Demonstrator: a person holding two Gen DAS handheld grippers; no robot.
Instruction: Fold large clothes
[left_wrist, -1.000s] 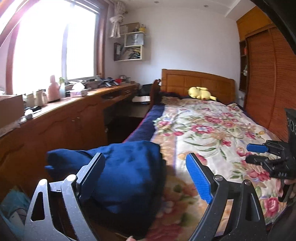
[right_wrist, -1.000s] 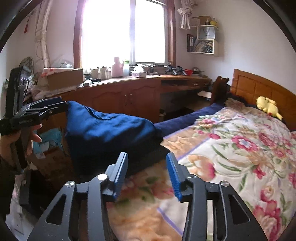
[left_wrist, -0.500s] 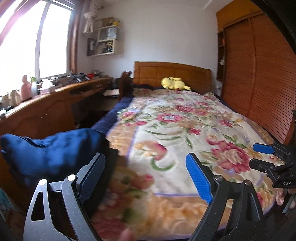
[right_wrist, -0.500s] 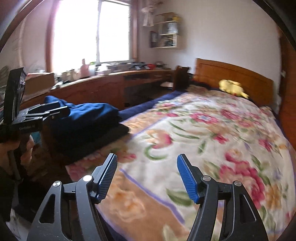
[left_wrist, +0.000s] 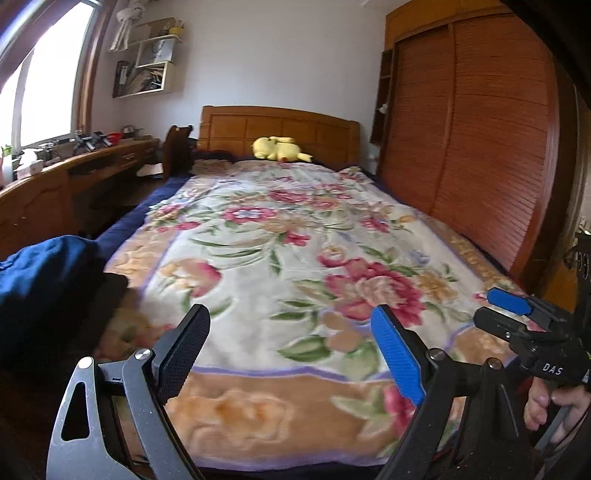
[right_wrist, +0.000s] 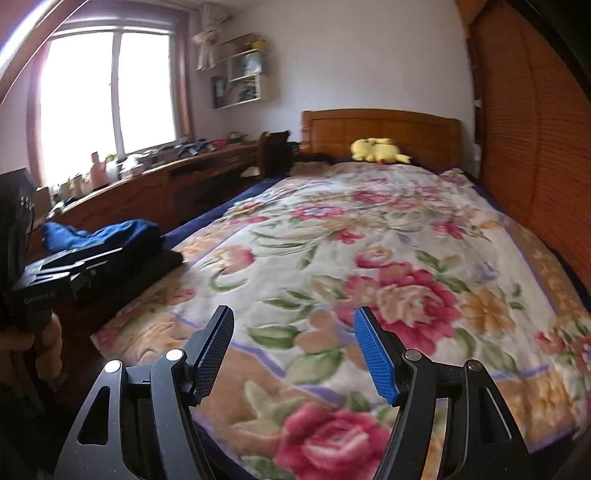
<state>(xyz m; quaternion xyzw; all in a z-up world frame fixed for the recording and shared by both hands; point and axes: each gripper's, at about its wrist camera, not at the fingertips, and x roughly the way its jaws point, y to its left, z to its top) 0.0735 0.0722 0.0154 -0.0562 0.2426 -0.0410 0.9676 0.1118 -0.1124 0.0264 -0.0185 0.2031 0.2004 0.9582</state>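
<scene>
A folded dark blue garment (left_wrist: 40, 269) lies on a dark folded pile at the bed's near left corner; it also shows in the right wrist view (right_wrist: 122, 236). My left gripper (left_wrist: 291, 336) is open and empty above the foot of the floral blanket (left_wrist: 295, 236), to the right of the garment. My right gripper (right_wrist: 293, 336) is open and empty above the blanket's foot (right_wrist: 369, 258). The right gripper also shows at the right edge of the left wrist view (left_wrist: 517, 314). The left gripper shows at the left edge of the right wrist view (right_wrist: 55, 273).
A yellow plush toy (left_wrist: 279, 147) lies by the wooden headboard (left_wrist: 277, 129). A long wooden desk (left_wrist: 55, 184) with clutter runs under the window on the left. Slatted wooden wardrobe doors (left_wrist: 480, 147) stand close along the bed's right side.
Both grippers have swung right, away from the blue garment, and now face along the bed. The right gripper's jaws have opened wider. The garment stays at the left corner.
</scene>
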